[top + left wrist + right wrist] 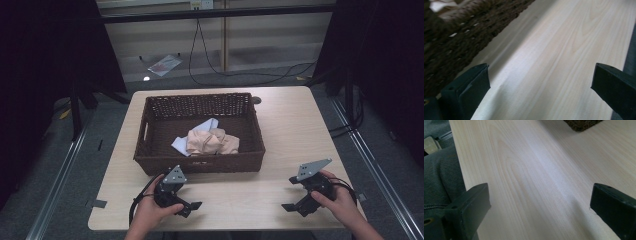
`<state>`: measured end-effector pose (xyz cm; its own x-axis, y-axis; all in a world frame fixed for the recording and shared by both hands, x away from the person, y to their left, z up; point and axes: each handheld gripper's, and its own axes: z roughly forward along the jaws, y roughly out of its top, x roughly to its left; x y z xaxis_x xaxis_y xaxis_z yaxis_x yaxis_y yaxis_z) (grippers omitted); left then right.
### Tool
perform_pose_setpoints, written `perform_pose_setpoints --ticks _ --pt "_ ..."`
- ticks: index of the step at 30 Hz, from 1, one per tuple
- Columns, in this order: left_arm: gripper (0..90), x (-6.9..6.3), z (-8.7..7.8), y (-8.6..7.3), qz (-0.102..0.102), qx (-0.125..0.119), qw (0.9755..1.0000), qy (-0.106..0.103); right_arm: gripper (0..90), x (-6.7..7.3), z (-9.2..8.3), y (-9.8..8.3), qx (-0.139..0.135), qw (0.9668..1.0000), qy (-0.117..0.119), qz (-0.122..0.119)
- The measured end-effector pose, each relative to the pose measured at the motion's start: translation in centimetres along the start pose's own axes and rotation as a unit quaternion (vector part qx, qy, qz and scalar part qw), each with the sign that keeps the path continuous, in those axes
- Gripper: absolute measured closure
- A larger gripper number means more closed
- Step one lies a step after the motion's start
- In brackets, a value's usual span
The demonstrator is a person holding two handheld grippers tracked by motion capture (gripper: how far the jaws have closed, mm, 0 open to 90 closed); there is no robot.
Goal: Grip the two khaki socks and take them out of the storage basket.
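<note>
Left gripper (191, 206) and right gripper (289, 207) rest on pale wooden desk (290, 125), jaws wide apart, empty; dark woven wicker basket (200, 162) holds crumpled peach cloth (212, 142), likely awaiting pickup.

Matt pale wood table (280, 125), rough dark woven wicker basket (200, 163).

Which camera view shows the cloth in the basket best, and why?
The high view: the peach cloth lies crumpled in the wicker basket, seen whole from above. The left gripper view catches a blurred scrap over the rim; the right gripper view has a basket corner.
</note>
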<state>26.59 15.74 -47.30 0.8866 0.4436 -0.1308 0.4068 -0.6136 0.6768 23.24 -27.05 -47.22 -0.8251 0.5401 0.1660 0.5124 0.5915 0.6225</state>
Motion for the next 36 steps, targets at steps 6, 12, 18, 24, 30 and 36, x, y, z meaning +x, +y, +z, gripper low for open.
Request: perform_pose_setpoints --ticks 6,12,18,24,30,36 --pt "0.8 -0.5 -0.1 0.6 0.002 0.003 0.9999 -0.016 2.1 0.2 0.0 0.0 -0.012 0.9999 -0.009 0.004" --pt "0.3 -0.6 -0.3 1.4 0.004 0.004 0.9996 -0.027 1.9 0.3 -0.2 0.2 -0.025 0.9996 -0.008 0.010" --pt "0.7 -0.4 -1.0 2.9 0.007 0.028 0.9989 -0.037 2.0 0.4 0.0 0.1 -0.018 0.9998 -0.007 0.005" --pt "1.2 0.1 -2.2 4.4 0.003 0.036 0.9984 -0.045 2.0 0.4 0.0 -0.1 -0.012 0.9999 -0.005 0.007" --pt "1.7 0.6 -3.4 6.2 -0.005 0.035 0.9982 -0.048 2.0 0.5 0.0 -0.2 -0.016 0.9998 -0.004 0.010" --pt "2.1 1.2 -4.3 7.7 -0.013 0.040 0.9979 -0.049 2.0 0.4 0.1 -0.2 -0.018 0.9998 0.000 0.010"
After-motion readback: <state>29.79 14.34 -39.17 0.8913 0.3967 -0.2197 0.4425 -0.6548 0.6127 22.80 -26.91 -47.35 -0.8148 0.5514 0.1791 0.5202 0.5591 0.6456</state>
